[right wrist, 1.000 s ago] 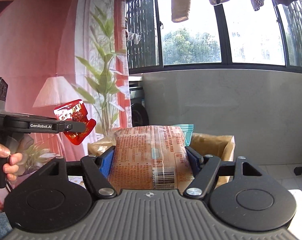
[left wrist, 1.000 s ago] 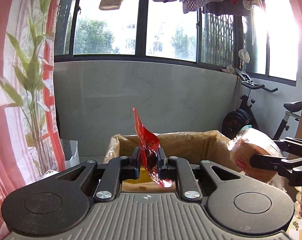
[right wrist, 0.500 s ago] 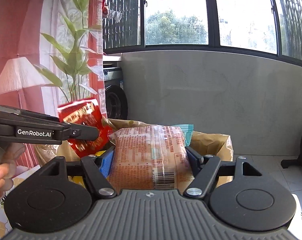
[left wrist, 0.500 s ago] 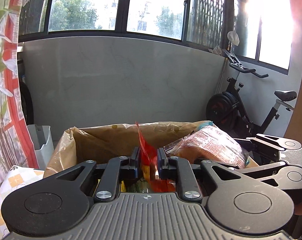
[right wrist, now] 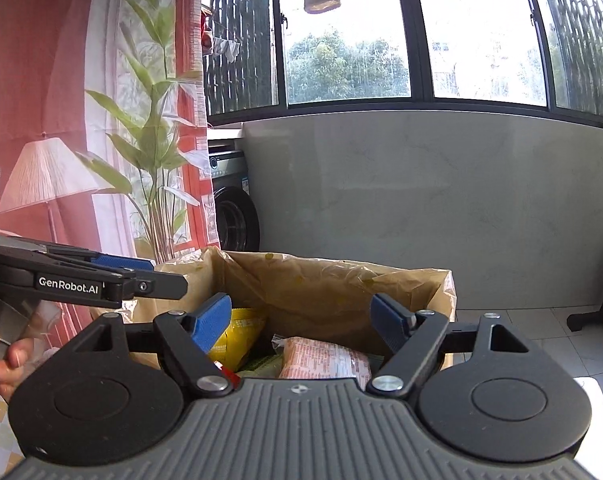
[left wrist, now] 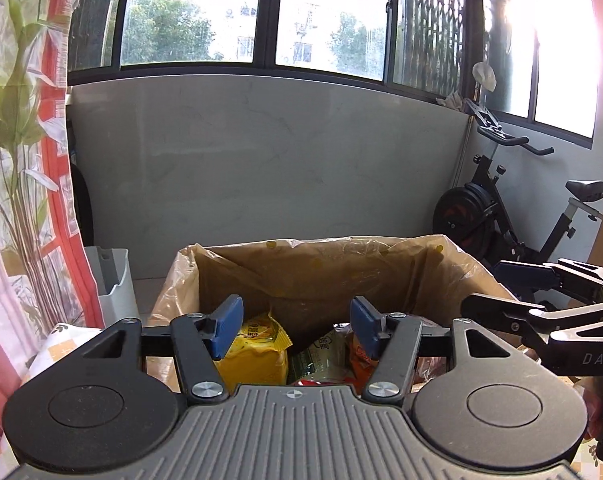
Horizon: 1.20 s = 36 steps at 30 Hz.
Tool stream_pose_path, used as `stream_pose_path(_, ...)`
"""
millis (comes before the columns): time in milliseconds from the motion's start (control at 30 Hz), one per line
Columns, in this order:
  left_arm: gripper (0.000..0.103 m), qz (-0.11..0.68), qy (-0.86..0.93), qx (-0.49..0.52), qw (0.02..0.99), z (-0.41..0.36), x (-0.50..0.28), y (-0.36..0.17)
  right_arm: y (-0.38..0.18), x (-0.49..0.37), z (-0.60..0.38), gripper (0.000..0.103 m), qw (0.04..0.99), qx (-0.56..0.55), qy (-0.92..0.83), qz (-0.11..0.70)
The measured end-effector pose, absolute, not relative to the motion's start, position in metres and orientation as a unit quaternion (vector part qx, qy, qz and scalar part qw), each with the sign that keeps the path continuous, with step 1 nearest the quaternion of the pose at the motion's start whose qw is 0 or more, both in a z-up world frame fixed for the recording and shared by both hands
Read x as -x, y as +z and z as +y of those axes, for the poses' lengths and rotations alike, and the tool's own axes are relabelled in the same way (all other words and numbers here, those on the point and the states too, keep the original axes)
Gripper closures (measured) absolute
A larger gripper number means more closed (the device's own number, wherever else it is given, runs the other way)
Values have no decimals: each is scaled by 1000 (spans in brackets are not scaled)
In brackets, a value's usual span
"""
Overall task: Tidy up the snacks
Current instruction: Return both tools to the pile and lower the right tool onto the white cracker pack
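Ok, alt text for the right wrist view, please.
The right gripper, jaws opening and empty, hangs over a plastic-lined cardboard box holding an orange-printed snack pack and a yellow packet. The left gripper reaches in from the left.

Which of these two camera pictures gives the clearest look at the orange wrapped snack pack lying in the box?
The right wrist view: the orange snack pack lies in plain sight inside the lined box. In the left wrist view only a sliver of it shows behind a blue finger pad.
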<state>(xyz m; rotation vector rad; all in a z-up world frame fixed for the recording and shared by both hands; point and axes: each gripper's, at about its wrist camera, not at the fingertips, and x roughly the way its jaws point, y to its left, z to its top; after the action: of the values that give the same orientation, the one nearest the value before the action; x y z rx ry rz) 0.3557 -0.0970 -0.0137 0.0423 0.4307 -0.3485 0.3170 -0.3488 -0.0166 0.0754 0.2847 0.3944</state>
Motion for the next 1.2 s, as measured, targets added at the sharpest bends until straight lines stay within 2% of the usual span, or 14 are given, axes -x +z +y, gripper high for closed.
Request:
stream_pose_path(267,41,207,-145,-11,967,-63,-315,-17,-33,-277,-354,24,969,-7,206,139)
stream_pose_path(400,41,202,-132,-11,970,-48,-292,-32,-49,-257,-362,32,968,-6,209,139)
stream_pose_path(600,41,215,-111,6,970,-34,-272,-63,-74,-230,-366,32,969,17,202,140)
stream_pose_path(1200,41,288,-123,25,950,-38,-246,-128,-168,-216,-381,34,951,5,148,273)
